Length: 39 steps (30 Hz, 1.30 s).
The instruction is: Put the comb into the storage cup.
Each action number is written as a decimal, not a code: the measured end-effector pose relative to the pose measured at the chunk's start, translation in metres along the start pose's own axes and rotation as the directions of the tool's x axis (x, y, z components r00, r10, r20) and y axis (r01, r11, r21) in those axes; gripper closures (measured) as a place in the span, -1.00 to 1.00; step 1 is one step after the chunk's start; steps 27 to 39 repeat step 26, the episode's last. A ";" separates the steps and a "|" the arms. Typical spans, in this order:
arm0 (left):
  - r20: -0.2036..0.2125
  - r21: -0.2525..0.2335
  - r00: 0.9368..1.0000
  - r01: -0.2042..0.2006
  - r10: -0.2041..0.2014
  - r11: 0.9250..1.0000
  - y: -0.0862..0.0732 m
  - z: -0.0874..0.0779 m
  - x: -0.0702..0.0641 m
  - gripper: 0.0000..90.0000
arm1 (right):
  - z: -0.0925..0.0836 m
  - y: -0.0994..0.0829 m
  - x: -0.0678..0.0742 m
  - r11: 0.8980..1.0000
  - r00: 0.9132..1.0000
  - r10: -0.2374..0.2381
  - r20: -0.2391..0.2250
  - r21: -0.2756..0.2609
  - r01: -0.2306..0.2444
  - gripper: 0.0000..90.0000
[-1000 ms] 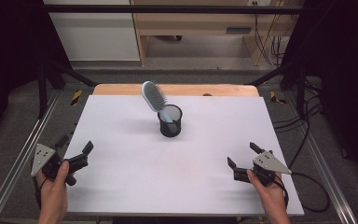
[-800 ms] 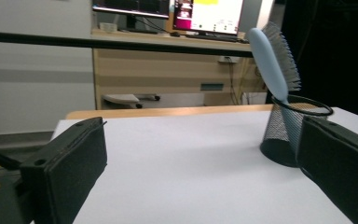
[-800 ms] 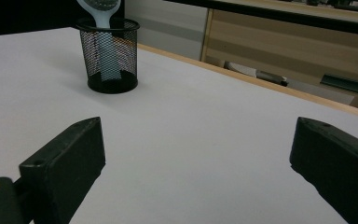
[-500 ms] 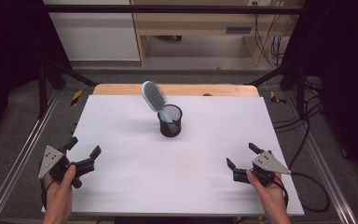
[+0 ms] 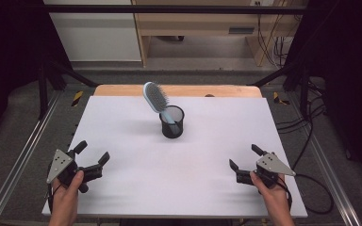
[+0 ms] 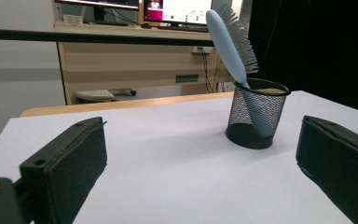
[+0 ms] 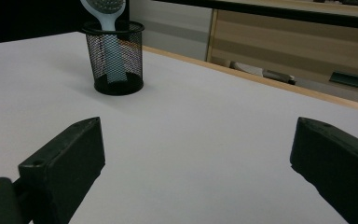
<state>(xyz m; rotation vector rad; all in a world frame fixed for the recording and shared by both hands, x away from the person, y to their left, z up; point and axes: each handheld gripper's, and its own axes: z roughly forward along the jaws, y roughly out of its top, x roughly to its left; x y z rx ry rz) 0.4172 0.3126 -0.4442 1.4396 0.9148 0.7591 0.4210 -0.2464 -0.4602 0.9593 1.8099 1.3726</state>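
A black mesh cup (image 5: 172, 122) stands upright near the middle of the white table (image 5: 122, 141). A light blue hairbrush (image 5: 154, 97) sits handle-down in it, its head leaning up and to the left. The left gripper view shows that cup (image 6: 257, 113) and brush (image 6: 230, 39) ahead to the right. In the right gripper view the cup (image 7: 115, 57) and brush (image 7: 103, 8) lie ahead to the left. My left gripper (image 5: 92, 153) rests open at the table's front left, nothing between its jaws. My right gripper (image 5: 245, 157) is open at the front right, also holding nothing.
The table's wooden back edge (image 5: 179, 90) runs behind the cup. Metal rails (image 5: 19, 160) flank the table on both sides, and cables (image 5: 311, 141) trail on the floor at the right. A wooden desk (image 5: 193, 23) stands beyond the table.
My left gripper has shifted to the right and turned toward the table's middle. The right gripper, cup and brush have stayed where they were.
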 end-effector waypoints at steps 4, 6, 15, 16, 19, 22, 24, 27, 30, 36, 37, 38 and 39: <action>0.021 0.007 1.000 0.000 0.000 1.000 -0.001 0.002 -0.004 -0.96 | 0.000 0.000 0.000 1.000 1.000 0.012 -0.005 -0.008 -0.012 -0.93; 0.027 0.009 1.000 -0.004 0.004 1.000 -0.001 0.002 -0.006 -0.96 | 0.001 0.000 0.000 1.000 1.000 0.015 -0.009 -0.009 -0.015 -0.93; 0.036 0.031 0.999 0.003 -0.004 1.000 -0.009 0.008 -0.011 -0.96 | 0.004 -0.002 0.003 1.000 1.000 0.020 -0.022 0.000 -0.020 -0.93; 0.039 0.039 0.999 0.003 -0.005 0.999 -0.010 0.010 -0.012 -0.95 | 0.005 -0.003 0.004 1.000 0.999 0.021 -0.029 0.002 -0.021 -0.93; 0.050 0.046 0.999 -0.015 0.013 0.999 -0.011 0.015 -0.017 -0.95 | 0.007 -0.003 0.005 1.000 0.999 0.021 -0.035 0.008 -0.021 -0.93; 0.047 0.030 0.999 -0.020 0.019 0.999 -0.008 0.015 -0.019 -0.95 | 0.008 -0.004 0.006 1.000 0.999 0.022 -0.038 0.012 -0.021 -0.93; 0.032 0.020 0.999 -0.017 0.017 1.000 -0.007 0.013 -0.016 -0.95 | 0.008 -0.005 0.006 1.000 0.999 0.021 -0.038 0.019 -0.020 -0.93; 0.017 0.015 1.000 0.001 -0.001 1.000 -0.007 0.010 -0.012 -0.95 | 0.009 -0.006 0.006 0.999 0.999 0.024 -0.029 0.028 -0.023 -0.92; 0.017 0.015 1.000 0.001 -0.001 1.000 -0.007 0.010 -0.012 -0.95 | 0.009 -0.006 0.006 0.999 0.999 0.024 -0.029 0.028 -0.023 -0.92; 0.017 0.015 1.000 0.001 -0.001 1.000 -0.007 0.010 -0.012 -0.95 | 0.009 -0.006 0.006 0.999 0.999 0.024 -0.029 0.028 -0.023 -0.92; 0.017 0.015 1.000 0.001 -0.001 1.000 -0.007 0.010 -0.012 -0.95 | 0.009 -0.006 0.006 0.999 0.999 0.024 -0.029 0.028 -0.023 -0.92; 0.017 0.015 1.000 0.001 -0.001 1.000 -0.007 0.010 -0.012 -0.95 | 0.009 -0.006 0.006 0.999 0.999 0.024 -0.029 0.028 -0.023 -0.92; 0.017 0.015 1.000 0.001 -0.001 1.000 -0.007 0.010 -0.012 -0.95 | 0.009 -0.006 0.006 0.999 0.999 0.024 -0.029 0.028 -0.023 -0.92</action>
